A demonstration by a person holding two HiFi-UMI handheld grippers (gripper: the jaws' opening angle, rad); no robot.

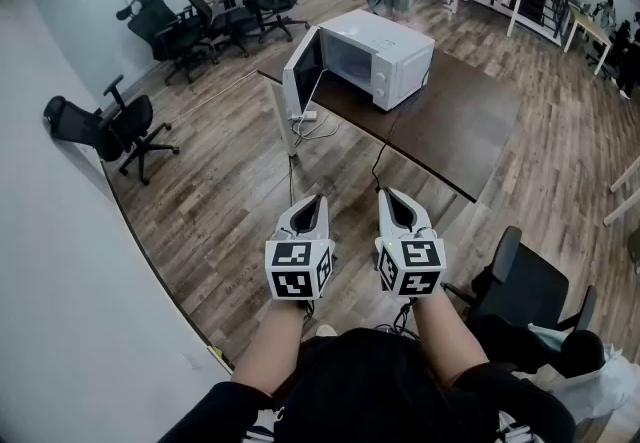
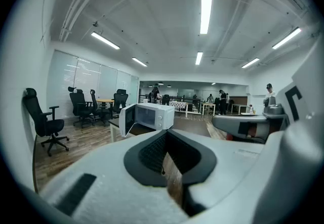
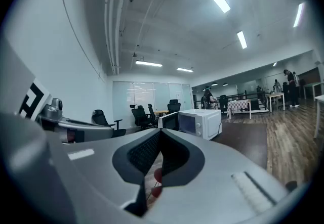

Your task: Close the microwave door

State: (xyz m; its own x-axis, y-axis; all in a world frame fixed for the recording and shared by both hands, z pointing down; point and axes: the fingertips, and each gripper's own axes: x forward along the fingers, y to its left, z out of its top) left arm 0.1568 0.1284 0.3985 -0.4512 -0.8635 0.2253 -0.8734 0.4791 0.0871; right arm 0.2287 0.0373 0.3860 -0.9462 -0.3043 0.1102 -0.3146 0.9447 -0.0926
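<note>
Open door (image 1: 301, 76) of microwave (image 1: 385, 51) points to 7 o'clock.
Body's long axis runs 10 to 4 o'clock; left gripper (image 1: 312, 200) and right gripper (image 1: 392, 194) closed, empty.

Dark brown table (image 1: 455, 126) — white microwave (image 1: 385, 56) at its far corner

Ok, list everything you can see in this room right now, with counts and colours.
microwave: one, white, door open, on the table's left end
table: one, dark brown, mid-room
office chairs: at least five, black, by the left wall, at the back, one bottom right
cable: one, white, hanging off the table below the door
left gripper: one, white, jaws shut, empty, bottom centre
right gripper: one, white, jaws shut, empty, beside the left
</note>
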